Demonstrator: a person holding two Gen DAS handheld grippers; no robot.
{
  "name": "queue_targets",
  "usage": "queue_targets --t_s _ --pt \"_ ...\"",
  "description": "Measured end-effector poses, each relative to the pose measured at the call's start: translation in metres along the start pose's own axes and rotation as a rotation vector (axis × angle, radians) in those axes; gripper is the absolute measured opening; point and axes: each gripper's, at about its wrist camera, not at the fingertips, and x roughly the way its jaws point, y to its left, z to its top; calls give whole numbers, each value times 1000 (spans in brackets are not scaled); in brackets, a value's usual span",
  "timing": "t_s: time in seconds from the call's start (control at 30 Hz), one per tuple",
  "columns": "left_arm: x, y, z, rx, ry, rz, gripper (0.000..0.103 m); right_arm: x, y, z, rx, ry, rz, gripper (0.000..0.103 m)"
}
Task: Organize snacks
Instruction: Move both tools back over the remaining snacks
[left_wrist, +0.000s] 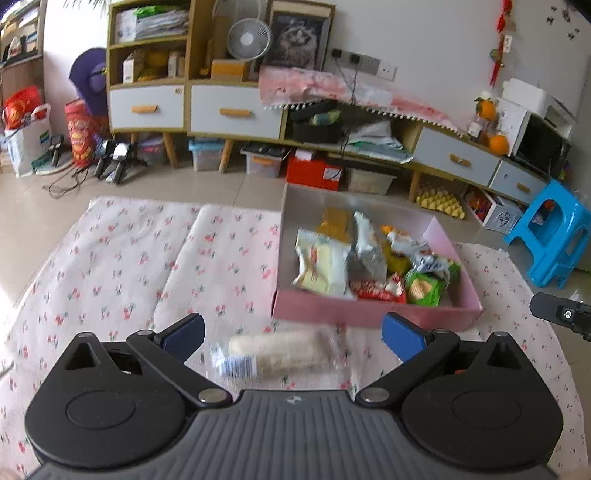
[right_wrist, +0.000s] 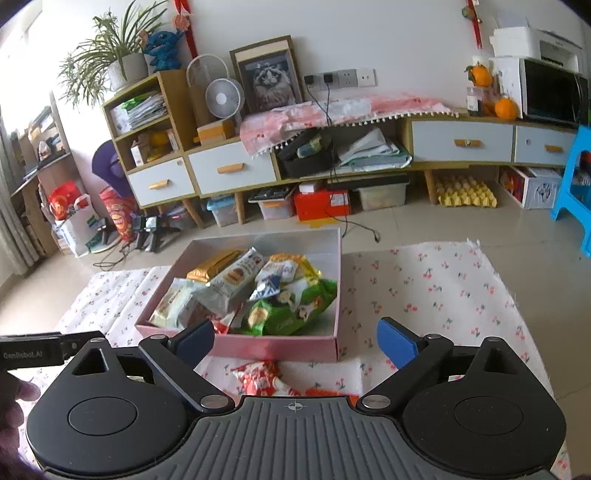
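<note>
A pink box (left_wrist: 373, 312) (right_wrist: 280, 347) on the cherry-print cloth holds several snack packs. My left gripper (left_wrist: 293, 338) is open, its blue pads (left_wrist: 400, 334) either side of a clear-wrapped pale cracker roll (left_wrist: 280, 354) that lies on the cloth in front of the box. My right gripper (right_wrist: 295, 341) is open above a red and white snack pack (right_wrist: 260, 378) lying just in front of the box, partly hidden by the gripper body. Neither gripper holds anything.
The cloth (left_wrist: 122, 266) (right_wrist: 436, 295) covers the floor around the box. Wooden cabinets (left_wrist: 195, 107) line the back wall with bins beneath. A blue stool (left_wrist: 554, 236) stands at the right. The right gripper's edge (left_wrist: 561, 314) shows in the left wrist view.
</note>
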Motion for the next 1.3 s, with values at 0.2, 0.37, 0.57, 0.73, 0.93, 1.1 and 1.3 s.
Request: queue_targets --t_s 0.2,0.37,0.57,0.73,0.93,1.1,1.3 --pt "2 1 -17 2 25 5 102 6 -6 -25 12 40 -17 97" --pt "5 -11 -32 61 18 -7 102 11 -9 -38 -60 64 -31 97" --pt "19 -42 -50 198 -7 -84 102 17 -24 -45 -53 81 -73 97" --pt "30 -68 -62 294 -8 -145 98 23 -35 -43 -25 86 -66 97" --pt "44 -85 -70 336 23 -151 77 34 -37 -41 0 101 -21 96" --pt "47 -84 -70 322 36 -176 68 43 -31 -41 -26 113 13 96" --pt "43 -80 -68 329 64 -202 40 52 -22 -39 -52 120 31 94"
